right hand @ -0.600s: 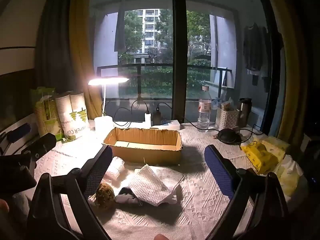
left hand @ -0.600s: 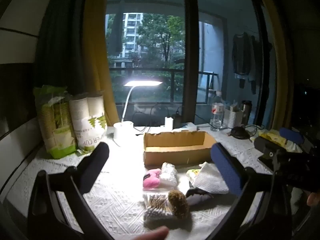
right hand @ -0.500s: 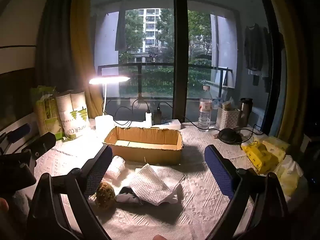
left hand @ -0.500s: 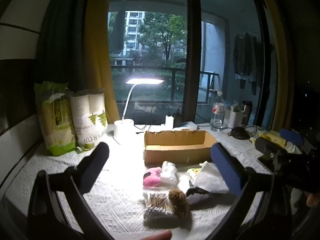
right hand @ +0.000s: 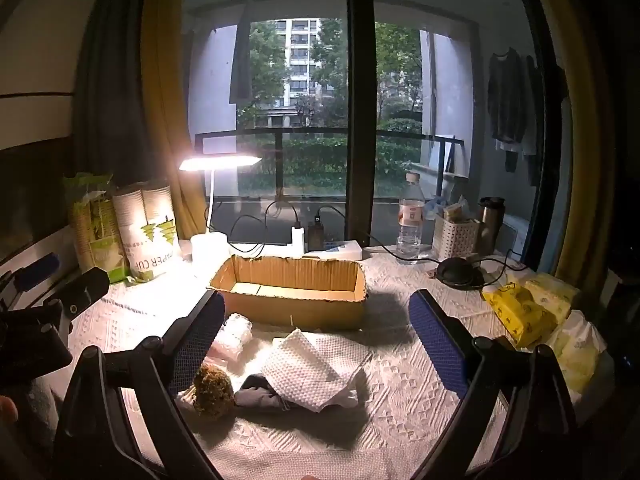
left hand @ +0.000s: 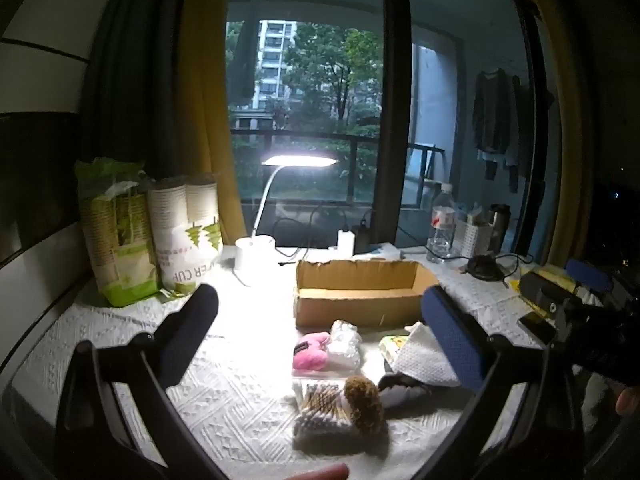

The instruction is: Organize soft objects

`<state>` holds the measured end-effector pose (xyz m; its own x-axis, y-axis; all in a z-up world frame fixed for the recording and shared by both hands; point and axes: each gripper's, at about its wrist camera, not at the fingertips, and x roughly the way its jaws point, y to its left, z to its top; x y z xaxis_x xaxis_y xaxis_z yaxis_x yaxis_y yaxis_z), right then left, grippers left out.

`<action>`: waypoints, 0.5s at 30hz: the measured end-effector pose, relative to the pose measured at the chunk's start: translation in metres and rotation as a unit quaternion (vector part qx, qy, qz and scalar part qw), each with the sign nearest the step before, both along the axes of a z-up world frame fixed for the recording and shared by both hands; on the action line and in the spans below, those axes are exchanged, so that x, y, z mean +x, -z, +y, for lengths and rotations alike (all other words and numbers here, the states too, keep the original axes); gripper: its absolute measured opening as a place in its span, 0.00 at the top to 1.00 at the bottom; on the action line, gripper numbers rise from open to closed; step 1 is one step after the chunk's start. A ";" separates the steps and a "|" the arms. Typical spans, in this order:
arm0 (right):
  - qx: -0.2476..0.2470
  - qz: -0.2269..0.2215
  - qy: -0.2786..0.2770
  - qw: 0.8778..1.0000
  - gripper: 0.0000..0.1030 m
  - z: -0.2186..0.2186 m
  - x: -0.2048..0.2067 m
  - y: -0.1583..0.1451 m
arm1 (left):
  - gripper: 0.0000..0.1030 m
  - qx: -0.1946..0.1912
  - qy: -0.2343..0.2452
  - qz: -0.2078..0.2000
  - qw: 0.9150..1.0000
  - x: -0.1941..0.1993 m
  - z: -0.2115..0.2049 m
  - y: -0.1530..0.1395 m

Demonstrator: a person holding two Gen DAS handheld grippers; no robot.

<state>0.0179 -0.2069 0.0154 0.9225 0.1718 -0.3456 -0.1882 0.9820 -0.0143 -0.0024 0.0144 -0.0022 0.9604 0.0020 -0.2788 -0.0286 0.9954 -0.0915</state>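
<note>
On the worktop ahead of us the soft things lie heaped just short of the cardboard box; our right gripper hangs wide and empty with the white cloth between its fingers, nearer than our left gripper, also wide, facing the pink plush

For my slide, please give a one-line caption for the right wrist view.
Open right gripper hovers over a white cloth and brown pompom, before an empty box.
</note>
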 end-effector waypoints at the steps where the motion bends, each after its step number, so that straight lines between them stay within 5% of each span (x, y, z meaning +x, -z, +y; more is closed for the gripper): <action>1: -0.001 0.000 -0.001 1.000 0.08 0.001 0.000 0.000 | 0.00 0.001 0.002 0.001 1.000 0.001 0.000 0.000; 15: 0.001 -0.001 -0.001 1.000 0.08 0.000 -0.001 -0.001 | 0.00 0.004 0.003 0.001 1.000 -0.002 -0.004 0.000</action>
<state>0.0172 -0.2070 0.0163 0.9227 0.1738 -0.3440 -0.1893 0.9818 -0.0117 -0.0044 0.0103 -0.0024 0.9598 -0.0013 -0.2808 -0.0229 0.9963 -0.0828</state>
